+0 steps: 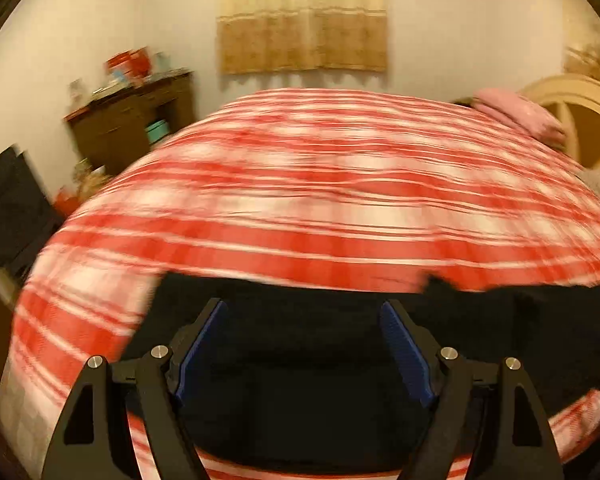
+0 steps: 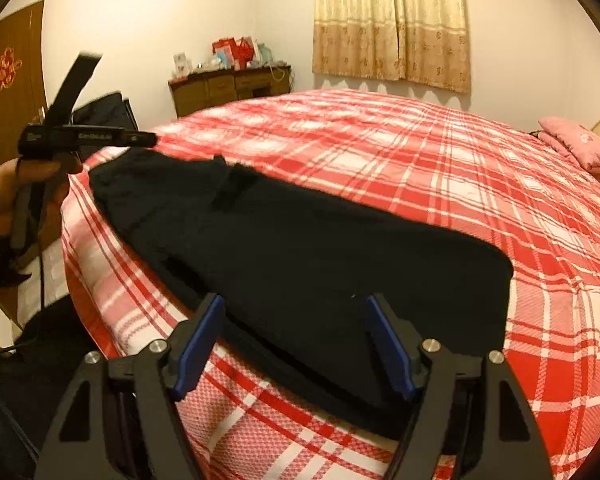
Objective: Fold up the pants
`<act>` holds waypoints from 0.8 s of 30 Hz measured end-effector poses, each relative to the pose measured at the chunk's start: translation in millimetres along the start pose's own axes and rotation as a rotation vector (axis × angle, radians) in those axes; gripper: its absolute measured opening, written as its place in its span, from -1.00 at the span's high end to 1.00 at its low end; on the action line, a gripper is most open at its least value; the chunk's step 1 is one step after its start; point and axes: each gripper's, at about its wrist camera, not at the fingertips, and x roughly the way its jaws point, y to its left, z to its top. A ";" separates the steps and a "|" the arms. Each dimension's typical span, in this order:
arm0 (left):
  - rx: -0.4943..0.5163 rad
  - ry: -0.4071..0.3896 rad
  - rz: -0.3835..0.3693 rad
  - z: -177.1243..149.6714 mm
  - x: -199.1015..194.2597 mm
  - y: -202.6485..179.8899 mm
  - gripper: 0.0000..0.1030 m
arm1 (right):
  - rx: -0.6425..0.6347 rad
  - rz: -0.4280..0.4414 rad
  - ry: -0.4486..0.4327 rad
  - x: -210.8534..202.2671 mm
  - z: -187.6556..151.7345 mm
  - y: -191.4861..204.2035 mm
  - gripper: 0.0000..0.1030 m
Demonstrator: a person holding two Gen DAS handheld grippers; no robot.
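Black pants [image 2: 300,248] lie flat along the near edge of a bed with a red and white plaid cover [image 2: 420,168]. My right gripper [image 2: 296,308] is open and empty, just above the near end of the pants. My left gripper [image 1: 304,312] is open and empty over the other end of the pants [image 1: 300,380]; its view is motion-blurred. In the right wrist view the left gripper [image 2: 140,139] shows at the far left end of the pants, held by a hand.
A pink pillow [image 2: 580,148] and headboard [image 1: 572,96] are at the bed's right end. A brown dresser [image 2: 228,88] with boxes stands by the far wall under a curtain [image 2: 392,20]. A dark chair [image 1: 8,208] and a door [image 2: 8,92] are at left.
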 end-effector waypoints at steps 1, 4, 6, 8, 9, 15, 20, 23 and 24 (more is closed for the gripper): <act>-0.024 0.009 0.015 -0.8 2.1 16.7 -0.55 | 0.006 0.003 -0.004 -0.2 1.1 -1.3 -0.47; -0.099 0.028 0.038 -6.0 7.7 61.9 -0.55 | 0.017 -0.004 -0.007 0.0 3.1 -2.1 -0.47; -0.151 0.046 0.029 -14.2 11.7 86.9 -0.55 | 0.018 -0.004 -0.007 0.7 3.4 -2.0 -0.47; -0.185 0.058 -0.018 -21.0 17.3 96.6 -0.55 | 0.013 -0.002 -0.009 0.2 2.1 -1.0 -0.47; -0.201 0.064 -0.035 -23.8 20.5 98.7 -0.55 | 0.008 -0.002 -0.009 0.9 1.7 0.2 -0.47; -0.247 0.087 -0.062 -36.2 39.4 106.0 -0.55 | -0.011 -0.003 0.001 3.3 -1.4 5.0 -0.47; -0.230 0.083 -0.104 -34.7 38.4 103.8 -0.54 | -0.009 -0.004 0.002 3.3 -2.0 4.6 -0.47; -0.200 0.101 -0.123 -36.8 36.1 93.8 -0.39 | -0.012 -0.006 0.004 2.8 -3.3 6.2 -0.47; -0.183 0.105 -0.112 -37.1 35.1 89.0 -0.37 | -0.013 -0.006 0.004 2.5 -3.3 6.4 -0.47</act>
